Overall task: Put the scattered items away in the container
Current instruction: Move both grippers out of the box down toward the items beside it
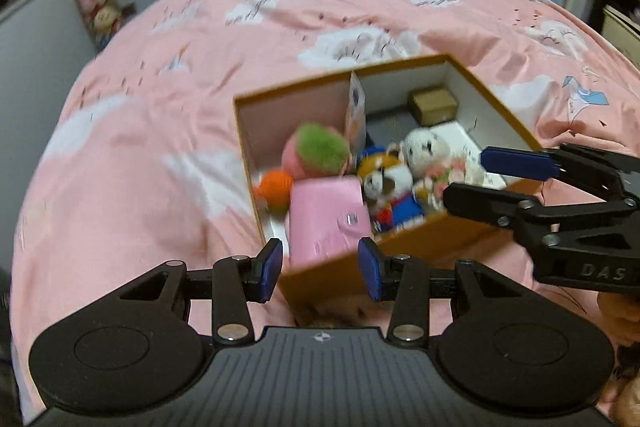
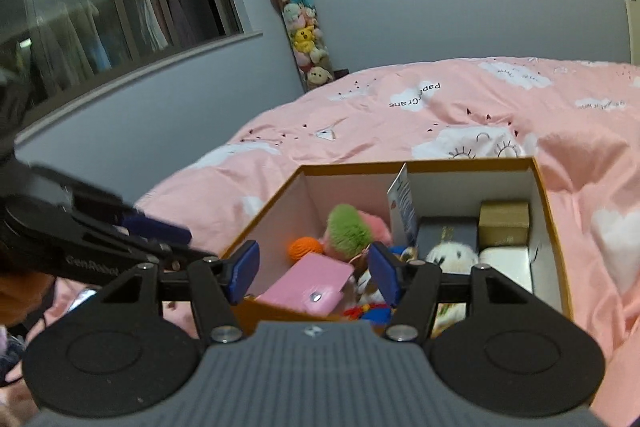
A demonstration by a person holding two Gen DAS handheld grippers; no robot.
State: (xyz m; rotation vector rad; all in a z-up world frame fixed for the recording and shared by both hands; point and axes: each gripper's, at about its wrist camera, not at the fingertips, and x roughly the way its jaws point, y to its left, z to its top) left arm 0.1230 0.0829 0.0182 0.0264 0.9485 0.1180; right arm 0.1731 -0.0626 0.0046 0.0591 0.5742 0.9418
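Two empty claws hover over a filled box on a bed.
The left claw and right claw, both part-open and holding nothing, frame the orange box on the pink bedspread; pink wallet and plush toys lie inside, seemingly tidied.

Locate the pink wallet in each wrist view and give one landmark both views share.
Left wrist view: the pink wallet stands low in the centre, at the box's near wall, just beyond the left gripper.
Right wrist view: the pink wallet lies low in the centre, inside the near-left corner.
Shared landmark: the orange ball, left of the wallet in both.
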